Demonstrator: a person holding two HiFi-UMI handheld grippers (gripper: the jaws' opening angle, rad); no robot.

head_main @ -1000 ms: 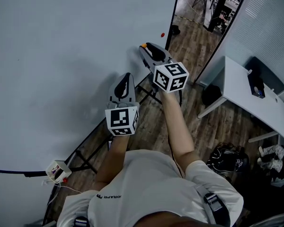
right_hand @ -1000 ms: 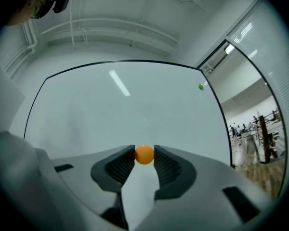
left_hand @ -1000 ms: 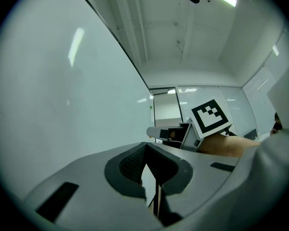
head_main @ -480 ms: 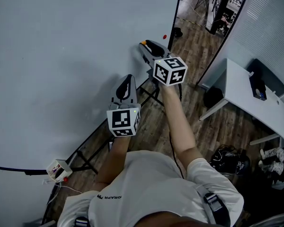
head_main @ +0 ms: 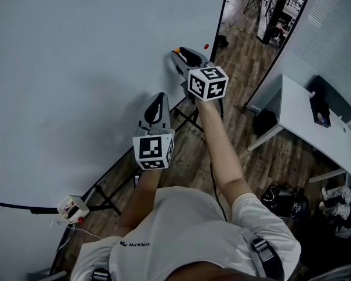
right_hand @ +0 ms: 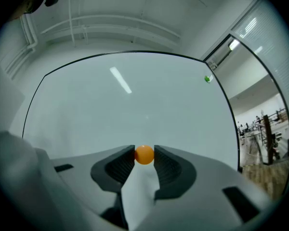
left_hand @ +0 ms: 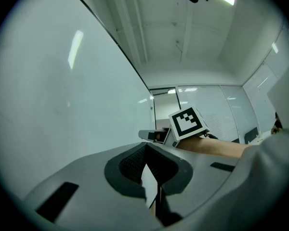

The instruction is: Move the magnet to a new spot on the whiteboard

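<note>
Magnet [right_hand: 144, 155], a small orange ball, is pinched between the tips of the right gripper [right_hand: 144, 157], whose jaws stand partly apart around it. It is close to the whiteboard [right_hand: 111, 109], near the board's right edge. The left gripper [left_hand: 146, 149] is lower beside the board, jaws together and empty. A green dot [right_hand: 208, 79] sits near the board's upper right corner.

The right claw [head_main: 176, 54], gripping the magnet [right_hand: 144, 155], has slid a little way along the whiteboard [head_main: 76, 69], up the head view and away from the person. Its marker cube [head_main: 207, 82] now sits higher, and the gap to the left claw [head_main: 157, 96] has widened. The red dot [head_main: 206, 47] on the board, earlier above the claw tip, is now about level with it.
</note>
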